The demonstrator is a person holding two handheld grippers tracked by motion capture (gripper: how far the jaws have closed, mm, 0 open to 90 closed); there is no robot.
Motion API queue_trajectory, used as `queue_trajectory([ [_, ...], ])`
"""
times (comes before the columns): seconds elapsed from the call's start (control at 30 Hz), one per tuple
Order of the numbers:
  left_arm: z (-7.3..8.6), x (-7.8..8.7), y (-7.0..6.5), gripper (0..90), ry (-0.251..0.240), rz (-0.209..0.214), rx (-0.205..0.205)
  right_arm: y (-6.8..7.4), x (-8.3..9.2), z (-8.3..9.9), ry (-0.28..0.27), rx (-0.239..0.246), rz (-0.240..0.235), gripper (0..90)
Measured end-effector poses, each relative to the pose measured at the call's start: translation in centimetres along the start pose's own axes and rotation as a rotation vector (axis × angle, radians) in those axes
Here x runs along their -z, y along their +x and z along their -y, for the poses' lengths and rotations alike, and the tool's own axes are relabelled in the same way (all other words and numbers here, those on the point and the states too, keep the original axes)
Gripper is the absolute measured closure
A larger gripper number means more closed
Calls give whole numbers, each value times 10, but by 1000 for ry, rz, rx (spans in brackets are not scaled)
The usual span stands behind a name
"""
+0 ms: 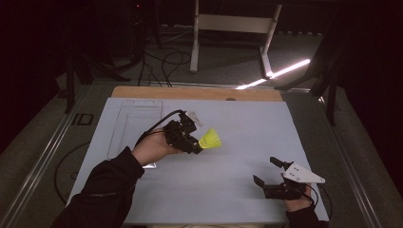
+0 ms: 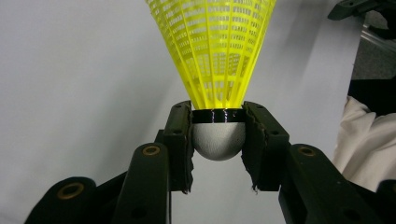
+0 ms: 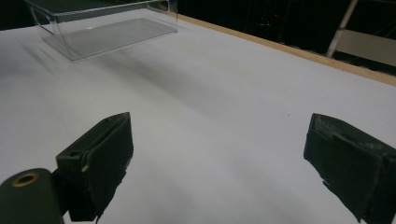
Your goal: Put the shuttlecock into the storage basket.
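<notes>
The left tongs [image 1: 198, 146] sit a little left of the centre of the white tabletop [image 1: 247, 128], held up off the surface in the person's left hand [image 1: 153, 148] and pointing toward three o'clock. They are pinching a yellow shuttlecock [image 1: 211, 139] by its base. In the left gripper view the two black pads [image 2: 180, 144] press on either side of the rounded white cork [image 2: 218, 140], just under its black band, and the yellow mesh skirt [image 2: 212, 46] fans out away from the tongs toward twelve o'clock.

The right tongs [image 1: 267, 172] are at about four o'clock on the tabletop, near its close edge, in the person's right hand [image 1: 299, 203], with the grey three-cornered plate [image 1: 301, 174] on top. Their jaws are spread wide with nothing between them; the right gripper view shows only bare white tabletop between the two pads [image 3: 109, 158].

A clear plastic tray [image 1: 135, 124] lies at about ten o'clock on the tabletop, behind the left hand; it appears at the upper left of the right gripper view [image 3: 102, 28].
</notes>
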State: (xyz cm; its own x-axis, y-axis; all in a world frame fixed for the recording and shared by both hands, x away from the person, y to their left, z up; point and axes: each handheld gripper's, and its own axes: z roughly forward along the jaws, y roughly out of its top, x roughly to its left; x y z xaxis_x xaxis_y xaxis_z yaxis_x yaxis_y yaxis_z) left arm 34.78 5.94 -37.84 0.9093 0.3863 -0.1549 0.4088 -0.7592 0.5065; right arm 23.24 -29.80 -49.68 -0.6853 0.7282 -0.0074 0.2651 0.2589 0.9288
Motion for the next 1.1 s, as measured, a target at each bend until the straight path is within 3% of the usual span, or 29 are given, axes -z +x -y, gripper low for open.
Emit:
queue_trajectory([
  [0.3,7,14,5,657,-4,-15,18,0,0,0,2,1,0,83],
  [0.6,26,40,18,657,-31,-68,67,0,-1,0,0,1,-3,83],
  [1.1,48,64,30,657,-55,-110,125,0,0,0,1,-5,-6,83],
])
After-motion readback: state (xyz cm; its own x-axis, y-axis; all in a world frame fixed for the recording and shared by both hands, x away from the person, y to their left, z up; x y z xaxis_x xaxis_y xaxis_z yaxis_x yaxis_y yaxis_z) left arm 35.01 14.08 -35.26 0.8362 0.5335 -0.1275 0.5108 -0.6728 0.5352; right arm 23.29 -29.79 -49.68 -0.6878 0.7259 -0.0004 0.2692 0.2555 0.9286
